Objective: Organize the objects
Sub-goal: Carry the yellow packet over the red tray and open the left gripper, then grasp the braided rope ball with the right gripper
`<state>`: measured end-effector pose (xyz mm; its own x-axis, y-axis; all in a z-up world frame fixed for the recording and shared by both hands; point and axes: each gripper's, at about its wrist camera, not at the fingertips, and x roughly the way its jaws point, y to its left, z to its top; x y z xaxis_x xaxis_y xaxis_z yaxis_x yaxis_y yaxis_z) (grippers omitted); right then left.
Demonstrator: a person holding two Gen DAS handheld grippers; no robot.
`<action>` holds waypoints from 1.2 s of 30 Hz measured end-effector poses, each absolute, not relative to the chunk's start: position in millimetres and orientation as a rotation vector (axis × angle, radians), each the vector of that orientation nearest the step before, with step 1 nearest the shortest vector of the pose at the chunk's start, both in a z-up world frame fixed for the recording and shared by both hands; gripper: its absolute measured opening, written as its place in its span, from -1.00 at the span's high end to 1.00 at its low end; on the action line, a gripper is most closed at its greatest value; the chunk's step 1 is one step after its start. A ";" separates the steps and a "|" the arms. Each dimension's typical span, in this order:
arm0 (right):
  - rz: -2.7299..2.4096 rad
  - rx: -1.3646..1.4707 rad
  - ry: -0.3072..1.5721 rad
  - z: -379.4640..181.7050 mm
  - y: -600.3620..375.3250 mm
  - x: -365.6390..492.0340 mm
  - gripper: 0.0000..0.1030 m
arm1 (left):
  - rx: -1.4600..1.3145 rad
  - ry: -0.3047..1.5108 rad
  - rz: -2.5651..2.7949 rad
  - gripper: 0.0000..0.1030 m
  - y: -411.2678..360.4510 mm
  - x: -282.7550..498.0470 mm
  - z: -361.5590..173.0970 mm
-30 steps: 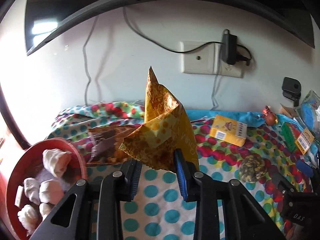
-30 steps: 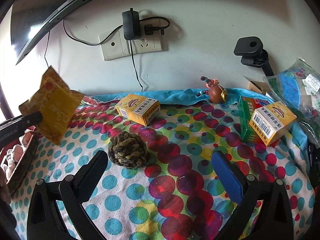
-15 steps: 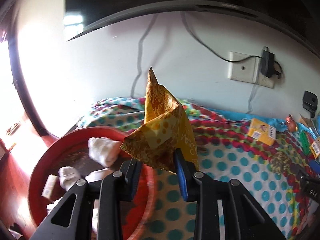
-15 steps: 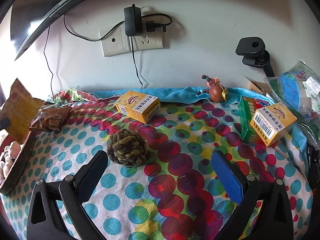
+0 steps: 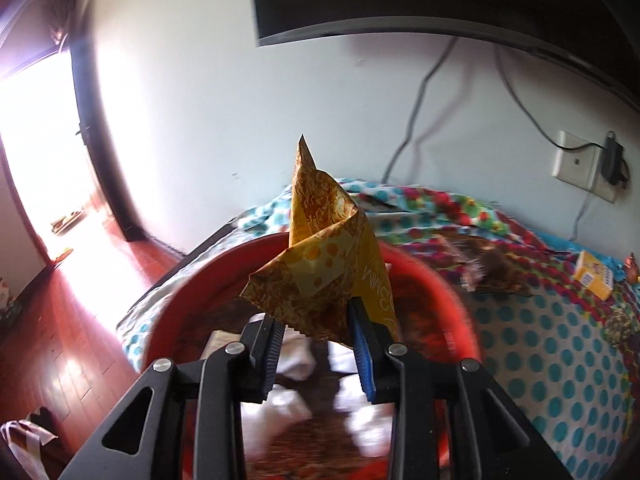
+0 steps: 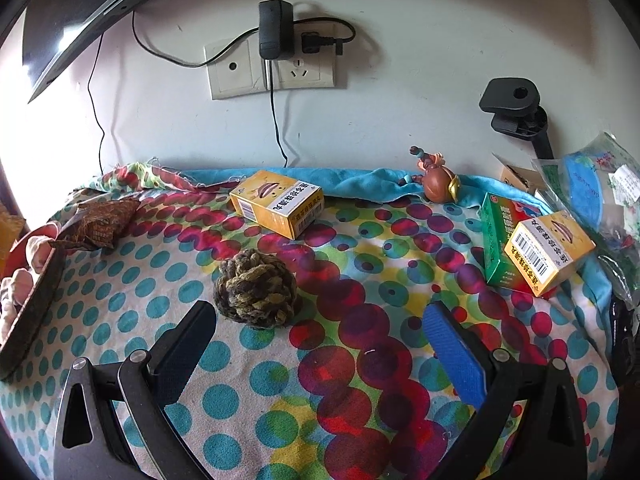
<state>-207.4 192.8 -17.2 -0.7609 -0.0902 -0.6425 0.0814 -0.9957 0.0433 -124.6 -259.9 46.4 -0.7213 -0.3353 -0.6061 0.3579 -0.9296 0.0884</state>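
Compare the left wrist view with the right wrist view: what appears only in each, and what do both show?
Only the left wrist view: the left gripper shut on a yellow snack packet, above the white items inside the red basin.

Only the right wrist view: the open right gripper, a green box, a figurine.

Both: the dotted cloth, the rope ball, the brown packet, the wall socket.

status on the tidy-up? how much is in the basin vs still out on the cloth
Done: several white wrapped pieces already lie in the red round basin.
In hand: the left gripper is shut on a yellow crinkled snack packet, held over the basin, not released.
Left: brown packet, knotted rope ball, two yellow cartons, green carton and figurine. Right gripper open, empty.
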 end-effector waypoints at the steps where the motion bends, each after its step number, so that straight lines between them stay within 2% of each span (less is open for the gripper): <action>1: -2.867 1.044 -0.006 -17.0 191.2 -207.0 -1.00 | 0.912 0.043 -2.603 0.38 -265.6 -122.2 45.7; 3: -2.870 1.038 0.024 -16.6 187.7 -206.3 -1.00 | 0.912 0.008 -2.585 0.38 -277.0 -117.4 42.8; 12: -2.857 1.034 0.130 -16.8 174.9 -205.4 -1.00 | 0.972 0.075 -2.506 0.38 -328.1 -108.1 16.8; 23: -2.665 1.126 0.187 -31.8 156.2 -218.0 -1.00 | 0.984 0.092 -2.576 0.38 -331.4 -125.1 0.9; 28: -2.614 1.175 0.278 -39.1 139.2 -228.7 -0.94 | 0.990 0.101 -2.612 0.38 -331.0 -125.4 -1.9; 34: -2.632 1.211 0.424 -42.8 114.5 -248.7 -0.96 | 1.033 0.183 -2.636 0.37 -345.0 -124.0 -5.8; 36: -2.640 1.215 0.416 -41.6 113.3 -254.0 -0.75 | 1.035 0.191 -2.644 0.36 -346.9 -123.6 -6.4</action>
<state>-254.0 113.3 -41.6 -0.6399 -0.0673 -0.7655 0.2992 -0.9394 -0.1675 -123.6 -346.9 -6.4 -0.6978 -0.2233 -0.6806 0.3190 -0.9476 -0.0161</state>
